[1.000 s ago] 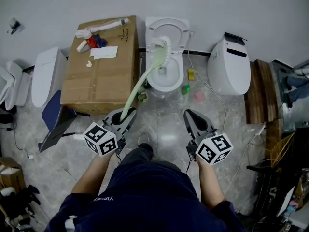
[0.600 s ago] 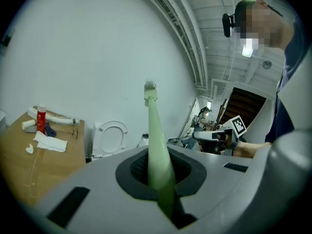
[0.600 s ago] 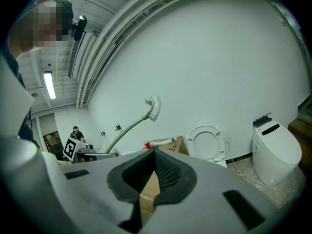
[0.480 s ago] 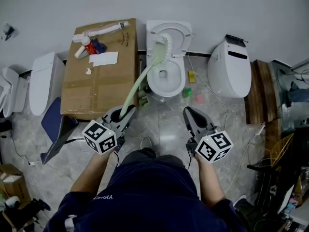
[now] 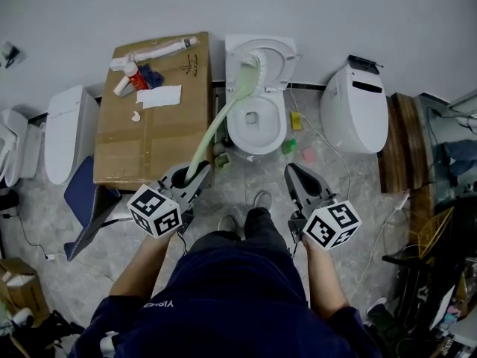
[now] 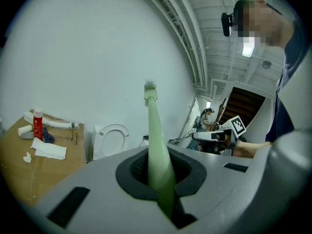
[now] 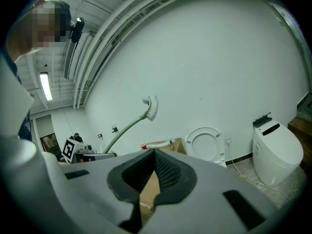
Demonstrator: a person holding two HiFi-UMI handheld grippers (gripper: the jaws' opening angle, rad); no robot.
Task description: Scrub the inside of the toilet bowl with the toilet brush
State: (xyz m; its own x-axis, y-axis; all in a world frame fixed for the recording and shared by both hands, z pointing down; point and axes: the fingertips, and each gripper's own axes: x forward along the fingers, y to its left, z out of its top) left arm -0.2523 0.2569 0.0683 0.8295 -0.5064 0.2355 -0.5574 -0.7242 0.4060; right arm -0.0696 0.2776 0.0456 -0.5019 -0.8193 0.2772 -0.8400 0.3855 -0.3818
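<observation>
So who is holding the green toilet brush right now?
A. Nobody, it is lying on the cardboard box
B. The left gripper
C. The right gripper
B: the left gripper is shut on the handle of the brush, while the right gripper has nothing between its jaws.

floor [image 5: 257, 179]: grey marbled tile | toilet [image 5: 256, 127] against wall | cardboard box [image 5: 153, 136] just beside it | pink scrap [image 5: 305, 154] near base

Glossy white ceramic toilet bowl [image 5: 277, 129]
</observation>
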